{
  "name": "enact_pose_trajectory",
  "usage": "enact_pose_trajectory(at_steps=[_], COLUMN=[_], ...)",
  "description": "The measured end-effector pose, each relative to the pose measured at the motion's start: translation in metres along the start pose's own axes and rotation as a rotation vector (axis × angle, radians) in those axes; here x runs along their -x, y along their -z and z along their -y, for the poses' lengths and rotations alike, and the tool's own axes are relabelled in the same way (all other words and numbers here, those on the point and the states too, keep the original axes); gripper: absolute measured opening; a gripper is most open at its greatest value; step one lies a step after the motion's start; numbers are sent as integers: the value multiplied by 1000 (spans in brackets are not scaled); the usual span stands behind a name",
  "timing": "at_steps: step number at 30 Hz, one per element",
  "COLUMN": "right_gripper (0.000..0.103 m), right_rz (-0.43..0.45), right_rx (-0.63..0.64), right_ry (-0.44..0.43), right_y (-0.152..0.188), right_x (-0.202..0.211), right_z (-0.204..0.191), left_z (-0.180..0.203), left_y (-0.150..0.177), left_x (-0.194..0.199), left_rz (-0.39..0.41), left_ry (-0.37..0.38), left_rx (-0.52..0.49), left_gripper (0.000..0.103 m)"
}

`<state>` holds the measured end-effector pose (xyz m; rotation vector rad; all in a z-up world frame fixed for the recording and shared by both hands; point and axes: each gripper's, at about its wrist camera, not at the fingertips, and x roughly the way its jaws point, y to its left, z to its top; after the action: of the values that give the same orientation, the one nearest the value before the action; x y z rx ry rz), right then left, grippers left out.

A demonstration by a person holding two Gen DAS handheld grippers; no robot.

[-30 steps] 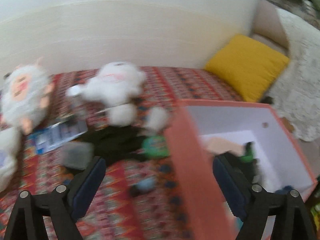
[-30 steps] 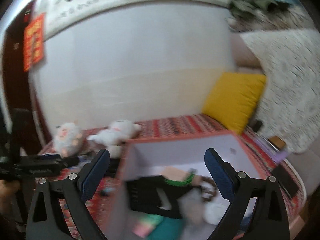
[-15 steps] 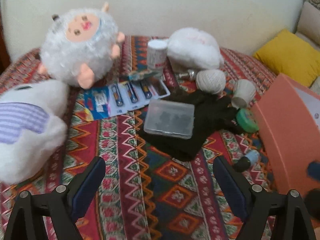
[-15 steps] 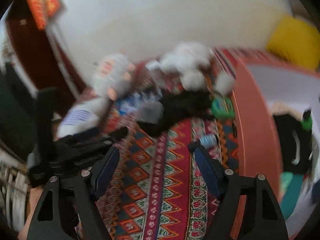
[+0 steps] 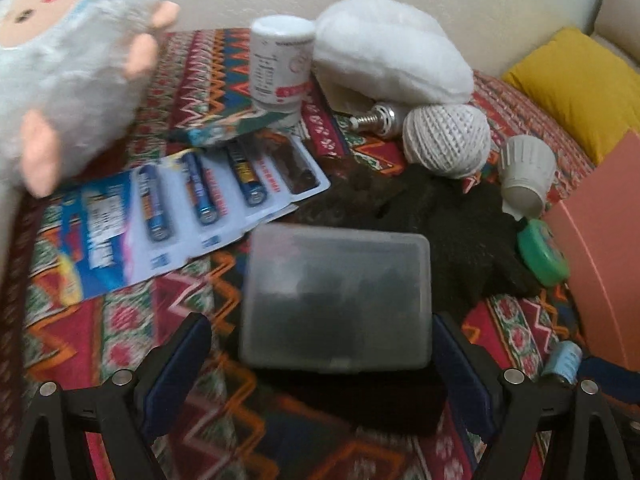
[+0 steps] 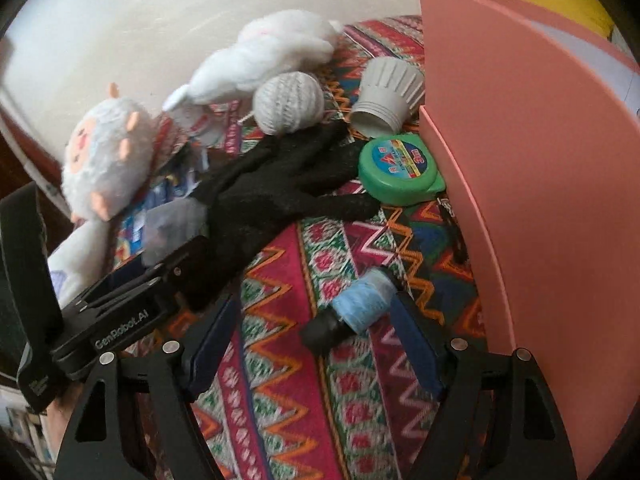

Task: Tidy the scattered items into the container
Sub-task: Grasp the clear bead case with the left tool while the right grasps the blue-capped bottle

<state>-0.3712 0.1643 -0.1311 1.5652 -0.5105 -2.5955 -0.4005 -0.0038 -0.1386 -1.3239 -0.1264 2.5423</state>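
my left gripper (image 5: 320, 356) is spread wide around the frosted plastic case (image 5: 338, 300), which lies on the black glove (image 5: 460, 224). my right gripper (image 6: 316, 344) is spread wide around the blue thread spool (image 6: 362, 304), just left of the pink container (image 6: 532, 184). green tape measure (image 6: 400, 172) lies farther off.
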Motion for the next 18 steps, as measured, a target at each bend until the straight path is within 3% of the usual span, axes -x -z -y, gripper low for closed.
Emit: enact_pose_trajectory(at_steps=[3,6,12,18], right_gripper=[55,26,26,26], right_rz=[-24,-26,-28,5], right_rx=[9,21,76,145], right_ry=[-28,-68,-145,-208], right_y=[-4,-7,-2,12], right_x=[-14,-13,1,30], right_z=[3,3,-11,-35], left_z=[1,1,-5,-15], left_y=[-4,-7,-5,9], left_x=[-2,-2,16,58], left_rz=[15,31,63,88], left_ry=[-2,-5,-15,-40], left_rx=[-15,-31,-20,15], left_gripper=[91,73,73,73])
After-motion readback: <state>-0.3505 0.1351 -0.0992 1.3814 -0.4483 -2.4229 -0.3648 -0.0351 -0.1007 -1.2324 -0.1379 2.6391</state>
